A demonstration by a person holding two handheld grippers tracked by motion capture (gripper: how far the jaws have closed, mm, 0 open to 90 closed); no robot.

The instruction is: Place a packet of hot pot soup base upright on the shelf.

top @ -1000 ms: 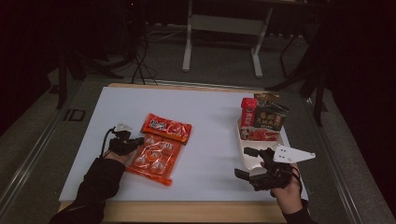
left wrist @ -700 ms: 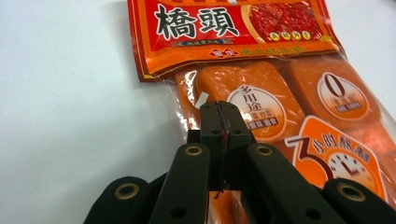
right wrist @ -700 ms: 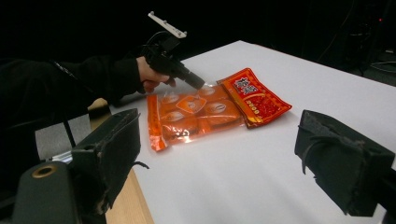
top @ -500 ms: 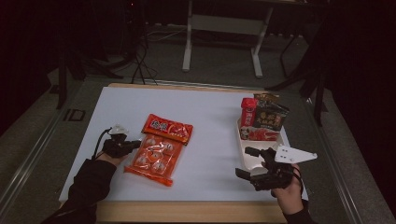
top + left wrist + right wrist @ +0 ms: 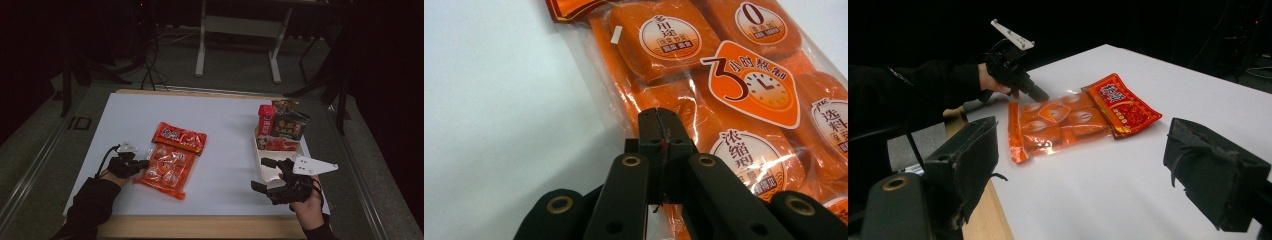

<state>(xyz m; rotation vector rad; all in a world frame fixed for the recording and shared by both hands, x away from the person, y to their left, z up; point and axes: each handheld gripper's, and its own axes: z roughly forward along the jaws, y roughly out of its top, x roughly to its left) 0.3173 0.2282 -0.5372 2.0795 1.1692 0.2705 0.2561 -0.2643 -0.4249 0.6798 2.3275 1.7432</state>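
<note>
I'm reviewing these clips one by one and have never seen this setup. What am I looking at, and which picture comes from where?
A person holds a two-jaw hand tool in each hand at a white table. One picture looks down from above; the other two come from cameras riding on each tool. The left gripper is shut, its tips at the edge of an orange snack bag; whether it pinches the wrapper is unclear. The right gripper is open and holds nothing, beside a white tray with more packets standing at its far end.

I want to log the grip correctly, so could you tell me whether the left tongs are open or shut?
Shut. In the left gripper view the left tongs have their jaws pressed together with no gap, tips over the edge of the orange snack bag; whether they pinch its film, I cannot tell.
</note>
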